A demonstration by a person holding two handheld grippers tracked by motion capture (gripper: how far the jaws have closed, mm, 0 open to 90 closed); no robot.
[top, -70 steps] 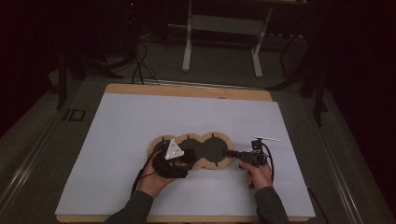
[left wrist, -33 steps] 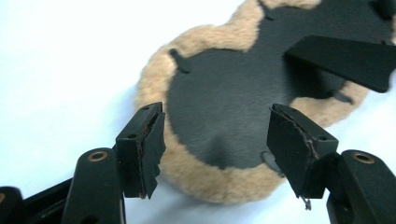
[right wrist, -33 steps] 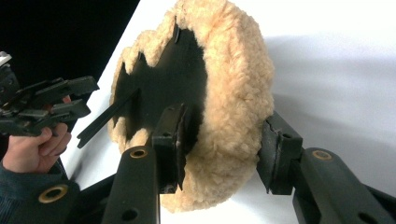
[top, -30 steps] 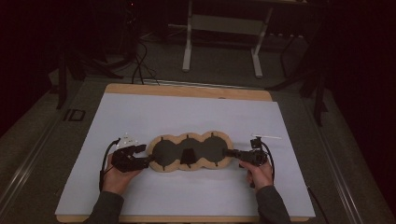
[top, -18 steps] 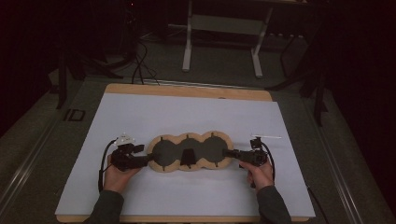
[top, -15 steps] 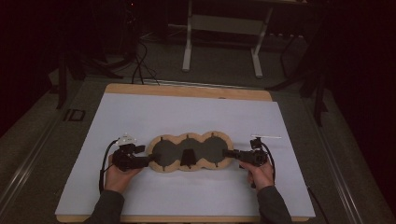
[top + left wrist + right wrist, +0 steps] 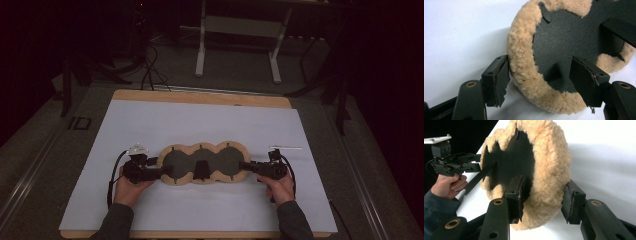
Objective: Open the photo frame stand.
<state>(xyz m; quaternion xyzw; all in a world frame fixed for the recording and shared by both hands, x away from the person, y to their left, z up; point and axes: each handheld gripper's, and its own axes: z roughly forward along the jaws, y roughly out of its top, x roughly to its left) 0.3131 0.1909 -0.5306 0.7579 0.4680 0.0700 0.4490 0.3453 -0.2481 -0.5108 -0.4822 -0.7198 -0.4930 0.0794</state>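
Observation:
A long three-lobed pad (image 7: 220, 162) with a tan fleece rim and a dark centre lies flat on the white table cover. My left gripper (image 7: 165, 172) sits at its left end. In the left gripper view its jaws (image 7: 541, 77) straddle the fleece rim (image 7: 524, 62); they have just been opening, and the inner pad stands off the dark face. At the right end my right gripper (image 7: 245, 167) is shut on the rim, with one pad on the dark face and one on the fleece (image 7: 549, 170). The right gripper view also shows the left gripper (image 7: 477, 162) far off.
A black strap (image 7: 201, 170) crosses the middle lobe. A thin white stick (image 7: 285, 147) lies on the cover (image 7: 200, 125) behind my right hand. The wooden table edge (image 7: 200, 97) runs along the back, with a desk frame (image 7: 240, 25) and cables on the floor beyond.
The left gripper was over the left lobe and has moved out to the pad's left end, then edged in toward the rim. The right gripper has kept its place.

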